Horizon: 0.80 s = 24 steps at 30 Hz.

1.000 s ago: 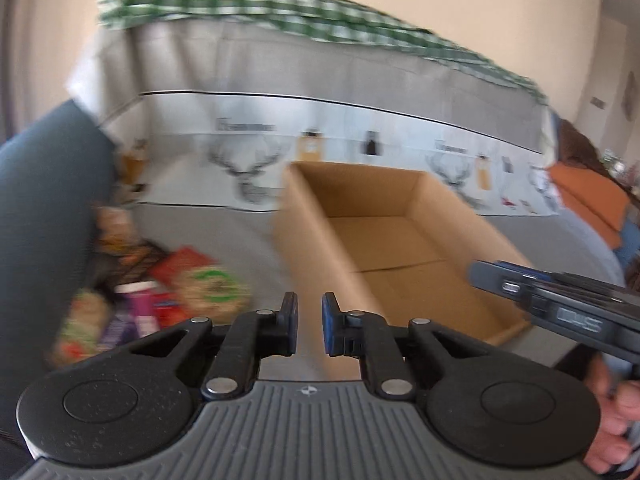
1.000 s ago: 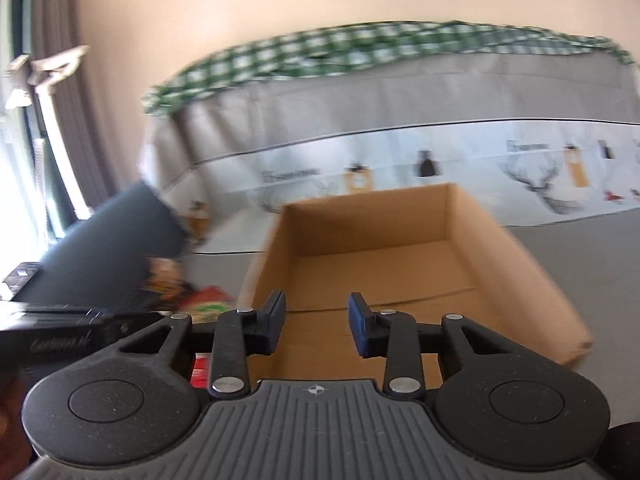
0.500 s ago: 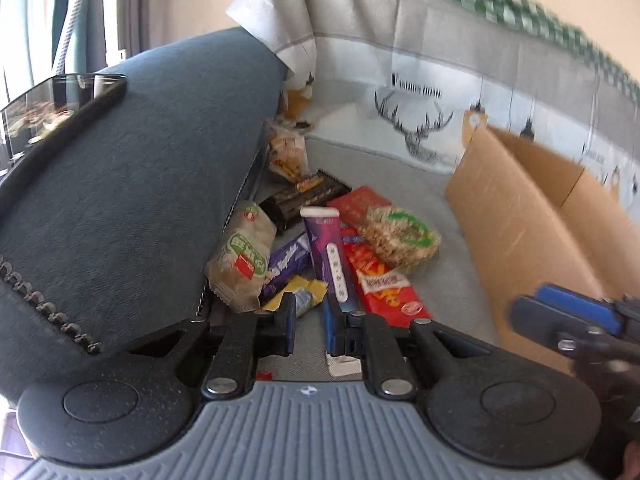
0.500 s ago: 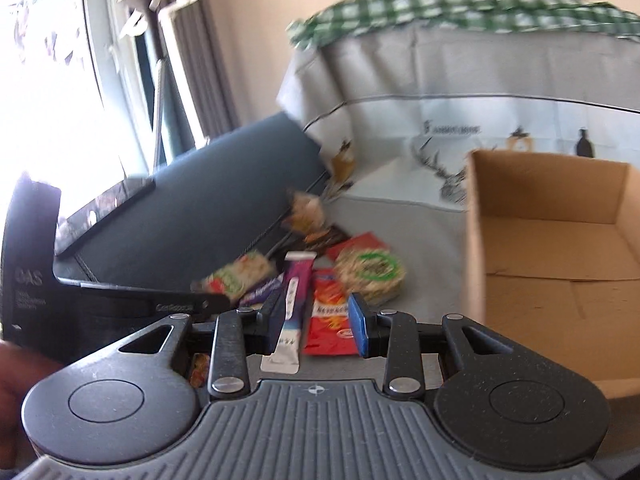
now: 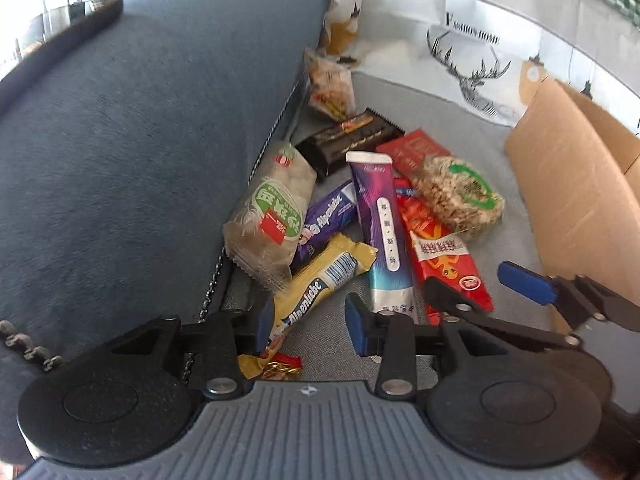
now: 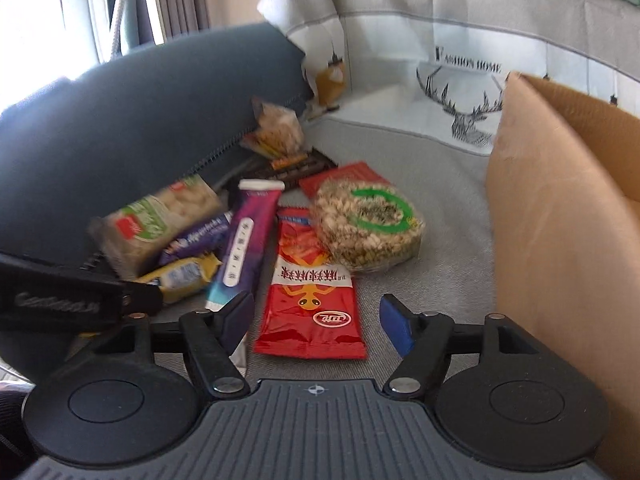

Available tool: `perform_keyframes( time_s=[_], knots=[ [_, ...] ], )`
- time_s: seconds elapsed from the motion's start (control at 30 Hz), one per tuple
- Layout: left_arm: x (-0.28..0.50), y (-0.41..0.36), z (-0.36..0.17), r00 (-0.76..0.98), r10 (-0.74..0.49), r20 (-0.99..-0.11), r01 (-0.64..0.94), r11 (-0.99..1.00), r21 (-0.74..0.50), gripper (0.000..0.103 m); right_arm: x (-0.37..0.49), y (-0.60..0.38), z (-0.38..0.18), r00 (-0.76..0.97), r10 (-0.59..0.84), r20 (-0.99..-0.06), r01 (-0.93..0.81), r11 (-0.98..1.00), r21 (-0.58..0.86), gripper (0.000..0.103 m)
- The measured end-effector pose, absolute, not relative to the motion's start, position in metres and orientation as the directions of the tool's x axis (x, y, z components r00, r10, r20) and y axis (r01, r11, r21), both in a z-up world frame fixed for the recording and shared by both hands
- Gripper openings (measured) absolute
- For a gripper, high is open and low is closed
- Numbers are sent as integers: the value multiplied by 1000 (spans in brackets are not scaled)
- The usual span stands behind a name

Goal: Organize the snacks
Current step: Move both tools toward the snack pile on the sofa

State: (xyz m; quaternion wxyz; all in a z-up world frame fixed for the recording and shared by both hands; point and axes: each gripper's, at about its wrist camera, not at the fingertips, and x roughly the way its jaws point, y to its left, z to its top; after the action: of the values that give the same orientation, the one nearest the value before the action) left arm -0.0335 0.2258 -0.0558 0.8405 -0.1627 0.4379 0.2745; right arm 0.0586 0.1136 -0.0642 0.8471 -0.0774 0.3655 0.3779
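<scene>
A pile of snacks lies on the grey sofa seat beside a blue armrest. My left gripper [image 5: 308,326] is open over a yellow Alpenliebe pack [image 5: 316,292], not touching it. A purple tube pack [image 5: 382,228], a red pack [image 5: 444,256], a round grain cake [image 5: 460,196] and a green-label cracker bag [image 5: 272,212] lie ahead. My right gripper [image 6: 316,322] is open just above the red pack [image 6: 310,288]; the grain cake [image 6: 368,224] and purple tube [image 6: 244,244] lie beyond it. An open cardboard box [image 6: 560,220] stands to the right.
The blue armrest [image 5: 132,152] rises on the left. A deer-print cloth [image 6: 460,80] covers the sofa back. A dark chocolate pack [image 5: 352,136] and a small clear bag [image 5: 332,88] lie at the back of the pile. The right gripper shows in the left wrist view [image 5: 480,292].
Both grippers swung left from the box to the snack pile and came lower and closer. Both have opened wider, the right one most.
</scene>
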Motion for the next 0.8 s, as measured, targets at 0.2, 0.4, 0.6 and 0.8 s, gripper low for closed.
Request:
perform_keyframes(
  time_s=[0.2,0.4,0.6,0.8],
  knots=[
    [-24,239,-64,441,283,-851,-611,790,-54,44,69,129,-80,439,535,-722,-703,705,95,74],
    [-13,244,-72,427,254,-868,-606,792,-67,45,69,127,-75,423,564,-709,-729,677,103,51],
    [-19,244,-67,510,227,-830,-579,804,-135,16,69,116,-53,441,608,-660,-740,663,115,21],
    [-37,235,-50,637,187,-747,-505,834,-222,16,54,98,-40,431,624,-652,-767,634,99,0]
  ],
)
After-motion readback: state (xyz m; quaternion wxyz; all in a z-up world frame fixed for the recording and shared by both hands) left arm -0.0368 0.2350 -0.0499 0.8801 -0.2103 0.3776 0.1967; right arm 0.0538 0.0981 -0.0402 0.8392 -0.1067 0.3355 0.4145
